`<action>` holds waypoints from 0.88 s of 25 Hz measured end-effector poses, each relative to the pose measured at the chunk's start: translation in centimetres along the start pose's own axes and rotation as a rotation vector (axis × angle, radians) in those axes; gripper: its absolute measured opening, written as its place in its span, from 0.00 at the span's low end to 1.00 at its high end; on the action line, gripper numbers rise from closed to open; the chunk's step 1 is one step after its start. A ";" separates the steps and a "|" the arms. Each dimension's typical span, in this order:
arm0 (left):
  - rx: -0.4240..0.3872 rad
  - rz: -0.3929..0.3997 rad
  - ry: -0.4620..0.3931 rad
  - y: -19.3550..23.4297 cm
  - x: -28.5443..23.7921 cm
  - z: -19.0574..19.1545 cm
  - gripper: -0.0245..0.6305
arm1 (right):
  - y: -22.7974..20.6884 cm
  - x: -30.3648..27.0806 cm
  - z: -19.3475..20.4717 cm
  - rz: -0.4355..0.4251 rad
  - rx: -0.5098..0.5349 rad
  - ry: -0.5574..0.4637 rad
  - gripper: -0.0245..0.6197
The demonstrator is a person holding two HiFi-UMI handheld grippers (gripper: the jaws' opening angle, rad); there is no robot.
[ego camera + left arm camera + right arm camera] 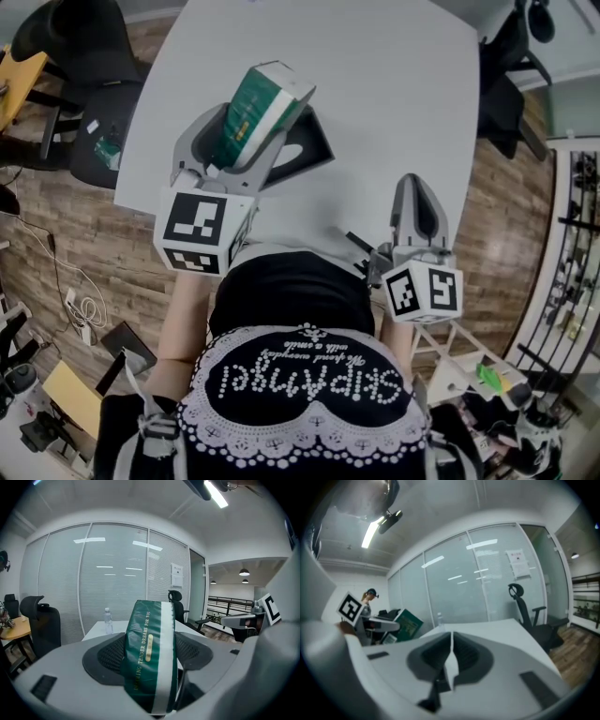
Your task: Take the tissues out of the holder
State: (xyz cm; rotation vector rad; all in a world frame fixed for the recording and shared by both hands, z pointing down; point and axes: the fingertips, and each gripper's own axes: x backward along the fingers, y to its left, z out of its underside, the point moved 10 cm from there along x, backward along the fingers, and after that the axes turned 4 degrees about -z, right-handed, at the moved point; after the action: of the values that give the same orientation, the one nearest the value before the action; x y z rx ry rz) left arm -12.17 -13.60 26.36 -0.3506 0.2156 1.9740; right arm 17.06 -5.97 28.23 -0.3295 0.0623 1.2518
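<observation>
My left gripper [246, 133] is shut on a green tissue pack [255, 105] with a white stripe, which it holds tilted above the white table [394, 84]. In the left gripper view the pack [149, 658] stands upright between both pads, and the left gripper [151, 654] clamps its lower half. A black holder [311, 150] lies on the table just right of that gripper, partly hidden by it. My right gripper [418, 187] hangs near the table's front edge, shut with nothing in it. Its jaws [451, 645] meet, and the tissue pack [409, 625] shows far left.
Black office chairs stand to the left [94, 66] and right [506, 66] of the table. A water bottle [108, 620] stands at the table's far end before a glass wall. Cables and gear lie on the wood floor [56, 281] at left. A shelf rack [577, 234] stands at right.
</observation>
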 end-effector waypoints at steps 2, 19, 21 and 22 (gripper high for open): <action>0.005 -0.007 -0.019 0.2 0.5 -0.3 0.57 | 0.0 0.1 -0.2 0.006 0.003 -0.008 0.09; 0.027 -0.039 -0.145 1.6 4.1 -0.6 0.57 | 0.7 2.4 -1.1 0.107 0.000 -0.069 0.09; 0.024 -0.050 -0.161 1.7 4.7 -0.4 0.57 | 0.8 2.7 -0.9 0.118 -0.004 -0.073 0.09; 0.023 -0.055 -0.168 1.7 5.0 -0.3 0.57 | 0.9 2.9 -0.7 0.121 -0.006 -0.073 0.09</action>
State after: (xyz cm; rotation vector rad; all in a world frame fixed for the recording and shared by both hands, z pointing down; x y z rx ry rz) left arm -15.59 -10.07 24.36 -0.1728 0.1190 1.9335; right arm 17.28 -3.24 26.69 -0.2877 0.0160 1.3829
